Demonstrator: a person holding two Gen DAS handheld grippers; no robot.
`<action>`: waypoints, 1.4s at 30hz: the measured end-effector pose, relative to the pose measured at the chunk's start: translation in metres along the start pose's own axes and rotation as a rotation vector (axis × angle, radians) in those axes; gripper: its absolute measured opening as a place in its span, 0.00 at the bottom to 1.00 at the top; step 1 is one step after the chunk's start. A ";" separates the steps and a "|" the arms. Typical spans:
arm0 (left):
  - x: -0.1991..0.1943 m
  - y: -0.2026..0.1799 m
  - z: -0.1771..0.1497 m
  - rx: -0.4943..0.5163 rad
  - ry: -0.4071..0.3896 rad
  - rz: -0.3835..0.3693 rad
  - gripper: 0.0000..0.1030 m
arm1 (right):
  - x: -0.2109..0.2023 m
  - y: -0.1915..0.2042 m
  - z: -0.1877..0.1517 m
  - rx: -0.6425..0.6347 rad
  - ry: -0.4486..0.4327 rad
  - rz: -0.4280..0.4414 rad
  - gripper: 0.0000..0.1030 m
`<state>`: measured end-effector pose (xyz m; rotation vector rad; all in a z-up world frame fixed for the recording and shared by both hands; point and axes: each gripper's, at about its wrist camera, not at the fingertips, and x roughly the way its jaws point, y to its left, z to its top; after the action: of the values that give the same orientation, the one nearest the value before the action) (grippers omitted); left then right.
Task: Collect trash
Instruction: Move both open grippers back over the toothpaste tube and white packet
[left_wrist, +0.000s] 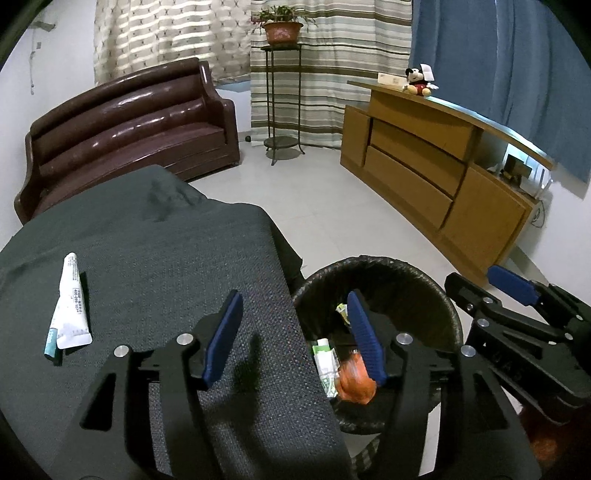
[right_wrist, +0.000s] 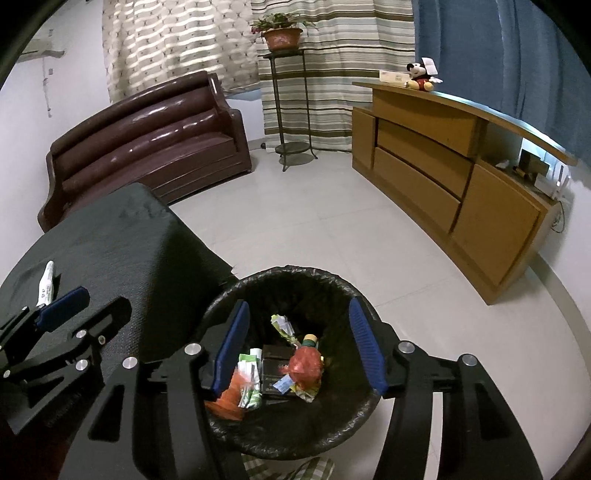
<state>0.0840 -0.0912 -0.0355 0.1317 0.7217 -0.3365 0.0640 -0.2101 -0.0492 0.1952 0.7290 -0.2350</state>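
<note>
A black-lined trash bin (right_wrist: 295, 272) stands on the floor beside a table under dark cloth (left_wrist: 166, 258). Inside the bin lie an orange-red wrapper (right_wrist: 306, 363), a green and white carton (right_wrist: 248, 371) and other scraps. My right gripper (right_wrist: 300, 347) hangs open over the bin with nothing between its blue pads. My left gripper (left_wrist: 293, 336) is open too, straddling the table edge and the bin's rim (left_wrist: 373, 260), and it holds nothing. A flattened white toothpaste tube (left_wrist: 70, 306) lies on the cloth to the left of it.
A brown leather sofa (left_wrist: 125, 122) stands behind the table. A metal plant stand (left_wrist: 282, 103) with a potted plant is at the curtains. A long wooden cabinet (left_wrist: 424, 166) with a plush toy (left_wrist: 417, 81) runs along the right. Pale tiled floor (right_wrist: 332, 221) lies between them.
</note>
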 end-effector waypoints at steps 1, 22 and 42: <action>0.000 0.000 0.000 -0.001 0.001 0.000 0.58 | 0.000 0.001 0.000 0.000 0.000 -0.001 0.54; -0.010 0.031 0.001 -0.059 -0.002 0.046 0.68 | -0.001 0.008 0.005 -0.018 0.003 0.018 0.55; -0.045 0.206 -0.022 -0.285 0.030 0.311 0.68 | 0.008 0.125 0.011 -0.189 0.024 0.205 0.55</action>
<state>0.1098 0.1185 -0.0213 -0.0219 0.7590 0.0670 0.1119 -0.0949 -0.0349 0.0913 0.7447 0.0316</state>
